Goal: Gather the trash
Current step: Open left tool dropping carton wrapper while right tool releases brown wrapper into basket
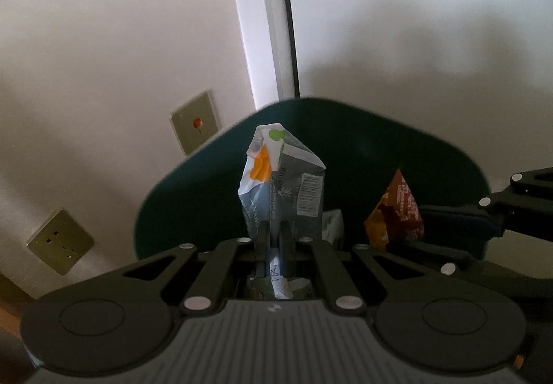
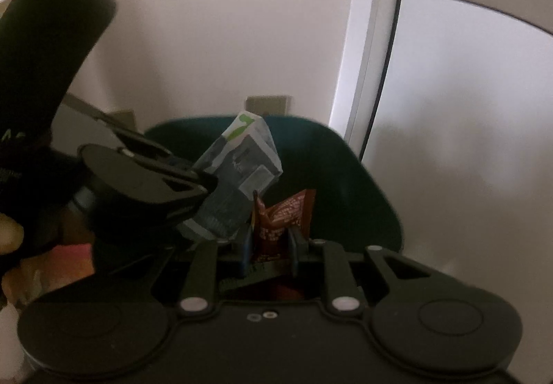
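Observation:
My left gripper (image 1: 274, 228) is shut on a crumpled grey and white drink carton (image 1: 283, 183) with a barcode, orange patch and green spot. The carton sticks up between its fingers in front of a dark green bin (image 1: 363, 149). My right gripper (image 2: 271, 232) is shut on a brown and orange snack wrapper (image 2: 283, 214), also seen in the left wrist view as the wrapper (image 1: 397, 211) at the right. In the right wrist view the carton (image 2: 238, 176) and the left gripper's body sit just left of the wrapper, over the green bin (image 2: 345, 183).
A white wall with brass socket plates (image 1: 60, 240) and a switch plate (image 1: 195, 121) stands behind the bin. A white door frame (image 1: 266, 21) with a dark edge runs up the wall. A hand (image 2: 10, 235) shows at the left edge.

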`<state>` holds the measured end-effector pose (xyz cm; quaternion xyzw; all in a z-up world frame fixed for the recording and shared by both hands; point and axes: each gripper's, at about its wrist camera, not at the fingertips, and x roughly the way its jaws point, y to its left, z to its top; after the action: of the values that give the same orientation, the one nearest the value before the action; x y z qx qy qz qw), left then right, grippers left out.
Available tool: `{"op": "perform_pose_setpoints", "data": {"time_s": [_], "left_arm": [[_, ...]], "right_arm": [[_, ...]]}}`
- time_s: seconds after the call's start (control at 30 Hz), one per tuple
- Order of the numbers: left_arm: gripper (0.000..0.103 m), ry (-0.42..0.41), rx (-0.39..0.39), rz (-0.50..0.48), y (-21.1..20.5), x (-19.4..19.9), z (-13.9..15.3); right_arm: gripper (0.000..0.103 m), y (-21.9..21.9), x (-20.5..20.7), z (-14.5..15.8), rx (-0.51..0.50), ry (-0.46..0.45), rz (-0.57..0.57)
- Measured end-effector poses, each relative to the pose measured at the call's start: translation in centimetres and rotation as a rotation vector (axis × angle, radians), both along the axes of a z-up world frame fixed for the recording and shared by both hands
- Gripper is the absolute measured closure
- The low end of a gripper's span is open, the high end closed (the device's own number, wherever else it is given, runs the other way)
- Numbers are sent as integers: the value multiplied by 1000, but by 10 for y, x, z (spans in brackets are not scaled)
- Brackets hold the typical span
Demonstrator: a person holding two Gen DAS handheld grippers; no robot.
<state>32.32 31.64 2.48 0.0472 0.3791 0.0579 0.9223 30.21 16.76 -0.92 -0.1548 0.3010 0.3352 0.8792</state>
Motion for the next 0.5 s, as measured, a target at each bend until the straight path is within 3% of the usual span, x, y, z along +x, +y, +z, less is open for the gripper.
{"op": "perform_pose_setpoints", "data": {"time_s": [0.17,0.5], "left_arm": [[99,101,6,7,-3,22,-17],[94,133,1,22,-9,45,-18]], "right_arm": [[82,4,5,-9,-43,26,-6],[76,-6,-2,-6,-13,24,-26]]}}
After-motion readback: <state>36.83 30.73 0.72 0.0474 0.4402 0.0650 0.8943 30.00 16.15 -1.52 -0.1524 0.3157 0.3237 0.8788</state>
